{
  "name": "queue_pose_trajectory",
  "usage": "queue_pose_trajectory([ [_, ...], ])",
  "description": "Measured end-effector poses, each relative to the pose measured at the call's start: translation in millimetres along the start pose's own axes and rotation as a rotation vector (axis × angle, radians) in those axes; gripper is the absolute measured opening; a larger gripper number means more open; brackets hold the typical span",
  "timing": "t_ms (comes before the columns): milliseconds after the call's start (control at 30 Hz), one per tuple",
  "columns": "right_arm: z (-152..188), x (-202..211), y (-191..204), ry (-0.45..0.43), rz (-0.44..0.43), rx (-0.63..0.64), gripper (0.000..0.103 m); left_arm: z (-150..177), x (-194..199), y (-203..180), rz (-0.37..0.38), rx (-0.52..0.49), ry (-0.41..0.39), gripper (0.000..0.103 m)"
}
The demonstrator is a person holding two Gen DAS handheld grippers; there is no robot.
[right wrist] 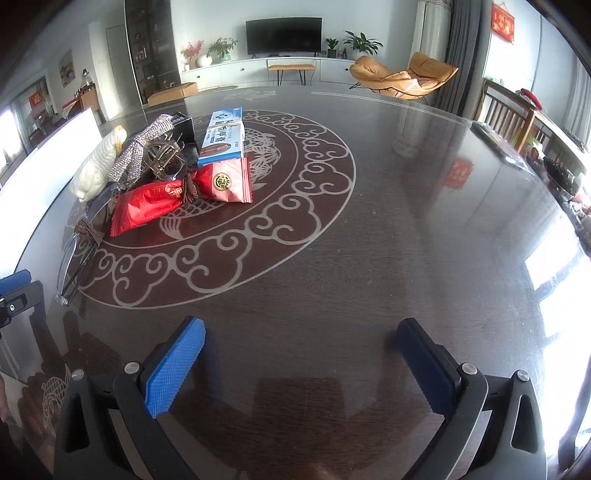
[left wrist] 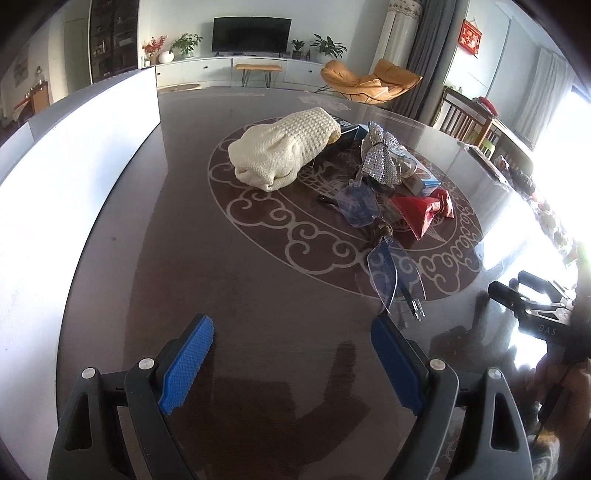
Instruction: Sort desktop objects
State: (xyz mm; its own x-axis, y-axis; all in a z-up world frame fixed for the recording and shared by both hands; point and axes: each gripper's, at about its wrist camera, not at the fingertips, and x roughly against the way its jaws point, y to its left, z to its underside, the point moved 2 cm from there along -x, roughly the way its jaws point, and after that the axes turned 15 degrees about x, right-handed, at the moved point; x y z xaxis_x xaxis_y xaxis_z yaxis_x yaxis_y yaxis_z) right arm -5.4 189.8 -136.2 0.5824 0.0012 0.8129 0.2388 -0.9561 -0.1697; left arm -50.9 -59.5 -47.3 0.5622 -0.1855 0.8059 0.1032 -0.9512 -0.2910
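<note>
Hovering low over bare dark table [left wrist: 258, 280], left gripper [left wrist: 291, 328] and right gripper [right wrist: 301, 334], both spread wide, grasping nothing. Sitting untouched mid-frame: cream knit cloth [left wrist: 284, 147], clear glasses [left wrist: 391, 269], red snack packets [right wrist: 147, 206], blue box [right wrist: 223, 134]. Probably just starting the sorting; next, likely reaching forward for the glasses at centre-right of left view.

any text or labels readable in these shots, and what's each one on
"DAS": white letters on the right gripper body, seen from the left wrist.
Blue and white box: large Chinese characters, too blurred to read.
Red snack packets: gold seal and print, unreadable.
Red wall hanging: unreadable.
</note>
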Motion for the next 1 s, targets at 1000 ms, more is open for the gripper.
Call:
queue_pose_trajectory([
  [1000,0,0,0,0.000,0.000,0.000,0.103,-135,-73,-42,-0.085,-0.289,0.090,0.090],
])
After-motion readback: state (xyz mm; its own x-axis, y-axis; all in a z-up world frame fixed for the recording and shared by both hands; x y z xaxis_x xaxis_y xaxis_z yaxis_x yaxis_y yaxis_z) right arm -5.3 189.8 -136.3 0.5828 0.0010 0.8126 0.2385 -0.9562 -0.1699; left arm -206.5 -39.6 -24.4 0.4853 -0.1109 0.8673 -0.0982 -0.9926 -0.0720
